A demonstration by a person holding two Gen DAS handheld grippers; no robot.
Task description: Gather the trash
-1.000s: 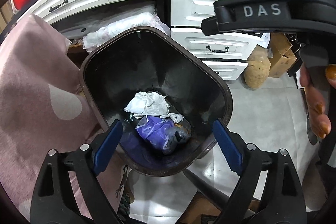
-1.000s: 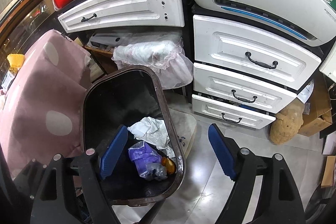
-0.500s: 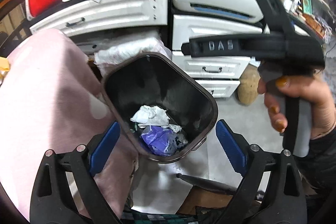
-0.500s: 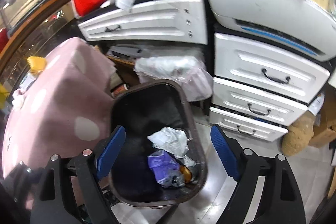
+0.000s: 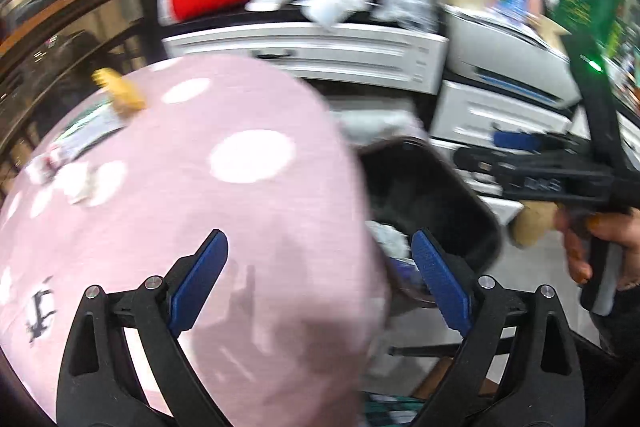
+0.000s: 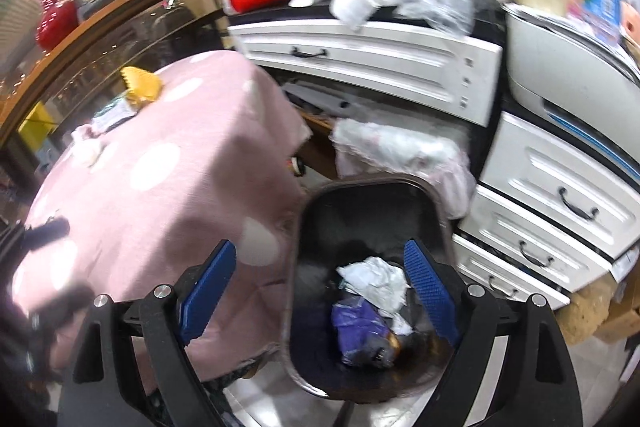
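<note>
Both hand-held grippers, left (image 5: 320,283) and right (image 6: 320,291), gape wide and empty above the dark plastic bin (image 6: 436,203) holding crumpled white paper (image 6: 376,281) and purple wrapper (image 6: 358,327); yellow wrapper (image 6: 142,89) left on pink-dotted worktop (image 6: 160,195) beside it.

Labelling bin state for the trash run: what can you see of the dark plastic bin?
The dark plastic trash bin stands upright and open on the pale floor, beside the pink polka-dot tablecloth and in front of the white drawers. Its rounded rectangular rim looks brownish, the inside black. At the bottom lie crumpled white paper and a purple plastic wrapper. No lid shows. Neither gripper touches it.
</note>
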